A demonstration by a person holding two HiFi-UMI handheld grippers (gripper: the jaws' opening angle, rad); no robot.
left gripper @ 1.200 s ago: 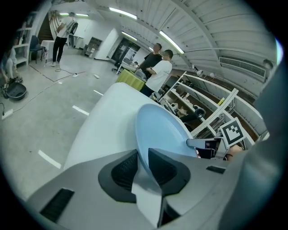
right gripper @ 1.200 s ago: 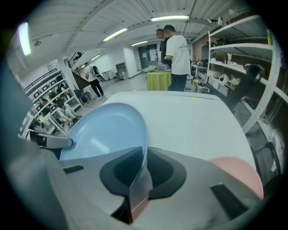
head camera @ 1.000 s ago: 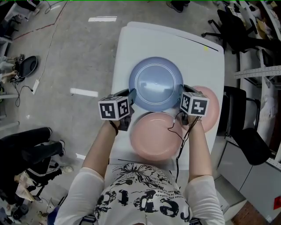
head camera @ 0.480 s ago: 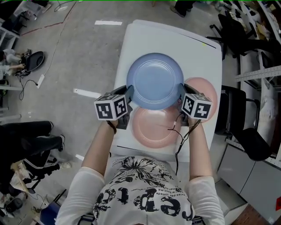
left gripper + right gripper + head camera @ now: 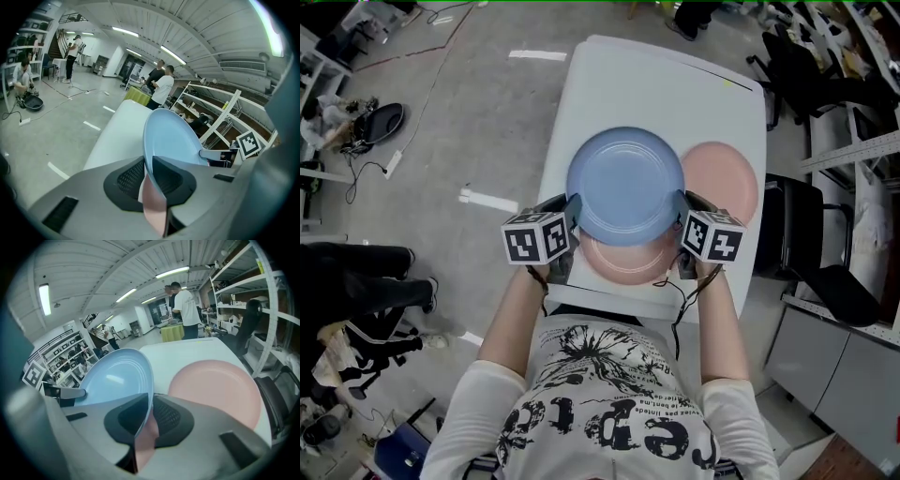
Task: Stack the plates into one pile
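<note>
Drawn nearer since a second ago, the blue plate [image 5: 625, 186] hangs over the near pink plate [image 5: 623, 261], left claw [image 5: 572, 211] and right claw [image 5: 682, 208] clamped on opposite rims; keep it level, centre, lower gently.

We stretch our left forearm [image 5: 514, 314] and right forearm [image 5: 722, 314] forward, side by side. Our left gripper [image 5: 571, 214] and right gripper [image 5: 683, 208] each clamp an opposite edge of the blue plate [image 5: 625, 185], jaws narrowed onto its rim.

Bright even light, fisheye-warped edges
</note>
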